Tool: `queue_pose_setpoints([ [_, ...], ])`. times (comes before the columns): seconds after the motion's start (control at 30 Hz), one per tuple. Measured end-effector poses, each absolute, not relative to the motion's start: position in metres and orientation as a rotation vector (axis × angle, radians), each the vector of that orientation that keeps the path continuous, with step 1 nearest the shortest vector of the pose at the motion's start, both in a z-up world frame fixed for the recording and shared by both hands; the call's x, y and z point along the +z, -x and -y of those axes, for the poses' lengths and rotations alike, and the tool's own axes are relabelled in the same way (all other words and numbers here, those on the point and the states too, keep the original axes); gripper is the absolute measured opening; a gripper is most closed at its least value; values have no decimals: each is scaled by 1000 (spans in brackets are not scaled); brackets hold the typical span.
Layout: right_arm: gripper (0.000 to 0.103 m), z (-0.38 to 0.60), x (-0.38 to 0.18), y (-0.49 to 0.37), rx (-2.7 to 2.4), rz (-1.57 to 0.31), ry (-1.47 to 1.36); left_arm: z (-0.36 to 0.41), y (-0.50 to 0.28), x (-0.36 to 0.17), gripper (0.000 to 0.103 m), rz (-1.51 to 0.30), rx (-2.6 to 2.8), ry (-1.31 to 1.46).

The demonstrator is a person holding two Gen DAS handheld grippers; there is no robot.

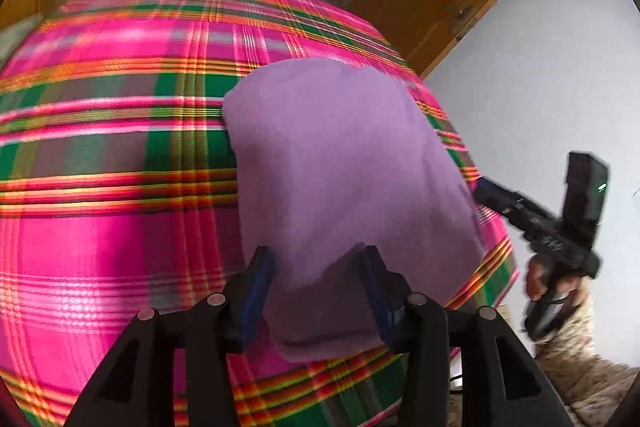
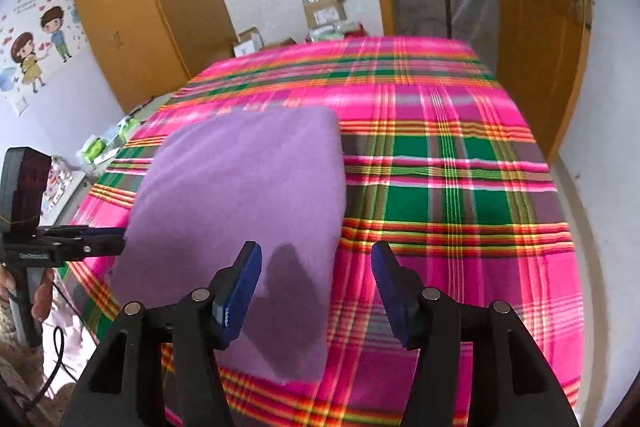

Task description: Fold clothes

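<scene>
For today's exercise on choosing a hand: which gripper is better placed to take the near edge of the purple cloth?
Probably left. The left gripper has its open fingers either side of the cloth's near edge; the right gripper hangs mostly over the plaid cover.

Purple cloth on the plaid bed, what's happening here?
A person holds a handheld gripper in each hand over a purple garment lying folded on a pink and green plaid bedspread. The left gripper has its jaws open, with the cloth's near edge between the fingers. The right gripper is also open above the garment's near right corner, gripping nothing. Neither is visibly clamping the fabric, though the left view is blurred.
</scene>
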State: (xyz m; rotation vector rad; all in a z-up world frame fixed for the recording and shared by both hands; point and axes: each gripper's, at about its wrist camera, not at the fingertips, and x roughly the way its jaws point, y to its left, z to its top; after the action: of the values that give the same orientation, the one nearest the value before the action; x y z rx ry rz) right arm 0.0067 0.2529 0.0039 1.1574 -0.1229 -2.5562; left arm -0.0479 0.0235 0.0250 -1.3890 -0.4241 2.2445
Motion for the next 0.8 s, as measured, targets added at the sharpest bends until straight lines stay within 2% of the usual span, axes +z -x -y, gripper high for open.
queue_pose_setpoints([
  [0.33, 60, -264, -16, 30, -2338, 277, -1260, -23, 72, 18, 56, 463, 2137, 1457],
  [0.57, 65, -276, -29, 53, -2181, 391, -1342, -10, 90, 9, 58, 545, 2005, 1490],
  [0.8, 67, -285, -37, 72, -2023, 438, -1420, 10, 111, -5, 62, 733, 1801, 1492],
])
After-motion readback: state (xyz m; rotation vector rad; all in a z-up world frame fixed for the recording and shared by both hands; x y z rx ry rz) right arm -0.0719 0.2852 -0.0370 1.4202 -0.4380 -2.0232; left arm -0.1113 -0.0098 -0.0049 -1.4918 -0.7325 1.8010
